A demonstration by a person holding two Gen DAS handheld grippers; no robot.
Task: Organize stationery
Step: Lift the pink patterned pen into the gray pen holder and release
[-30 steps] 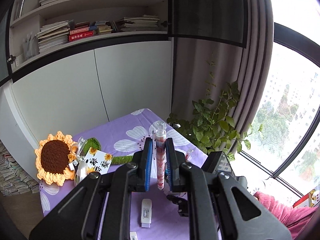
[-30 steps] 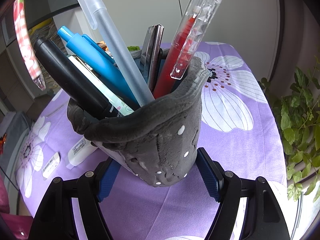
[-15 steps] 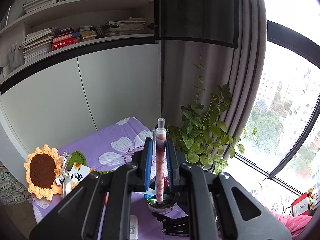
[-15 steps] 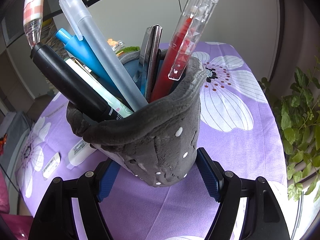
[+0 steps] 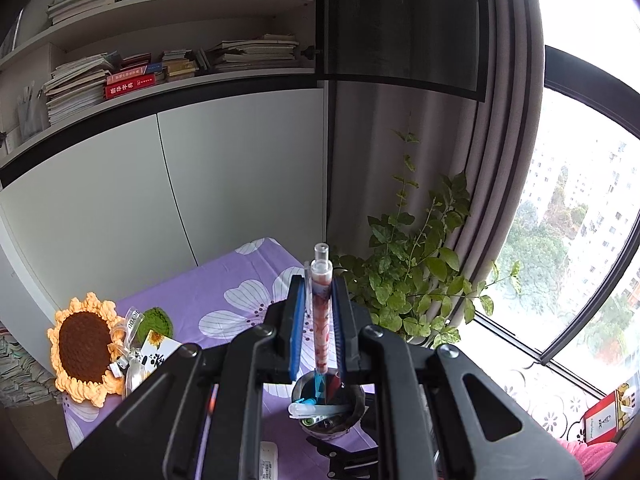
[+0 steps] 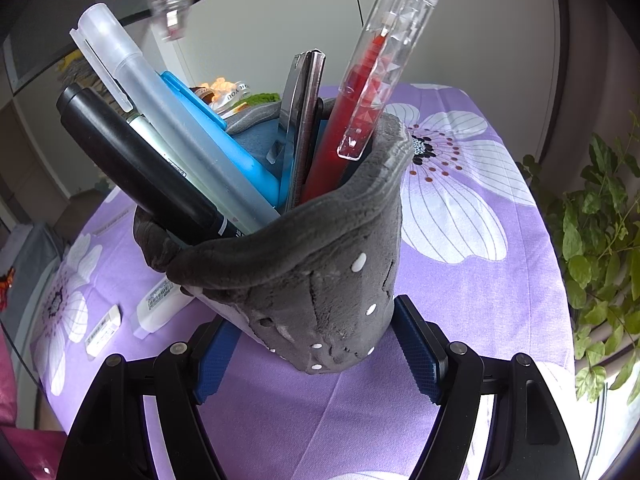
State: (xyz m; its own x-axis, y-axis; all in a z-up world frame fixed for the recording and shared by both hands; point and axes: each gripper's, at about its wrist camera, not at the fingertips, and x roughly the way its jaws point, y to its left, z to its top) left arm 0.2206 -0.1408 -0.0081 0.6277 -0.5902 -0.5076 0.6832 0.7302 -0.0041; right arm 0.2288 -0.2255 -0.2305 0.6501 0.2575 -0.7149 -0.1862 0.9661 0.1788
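The left tongs (image 5: 316, 330) are closed on a pink pen (image 5: 321, 312), which stands upright between the blue pads with its tip down over the open mouth of the pen cup (image 5: 329, 408). The right tongs (image 6: 316, 354) grip the grey plush cup (image 6: 320, 280) at its base, 1 blue pad pressed to each side, the cup tilted on the purple flowered surface (image 6: 480, 280).

Only the left view shows the cup from above, as well as the crochet sunflower (image 5: 82, 346), a small card (image 5: 160, 354) beside it, the bookshelves (image 5: 180, 64) and the window (image 5: 580, 220). A red book (image 5: 130, 85) on the shelf bears white characters too small to read. The card's print is also unclear.

Only the right view shows the cup's contents from the side: a black marker (image 6: 136, 168), a frosted capped pen (image 6: 168, 120), a blue pen (image 6: 224, 148), a dark clip (image 6: 304, 128) and a red clear-capped pen (image 6: 360, 92). The pink pen's clear tip (image 6: 170, 0) hangs above them at the top edge, blurred. 2 white erasers (image 6: 154, 310) (image 6: 103, 330) lie on the surface left of the cup, with labels too small to read. A ribbon (image 6: 236, 92) behind the cup reads "YOU". The plant (image 6: 600, 240) appears in both views.
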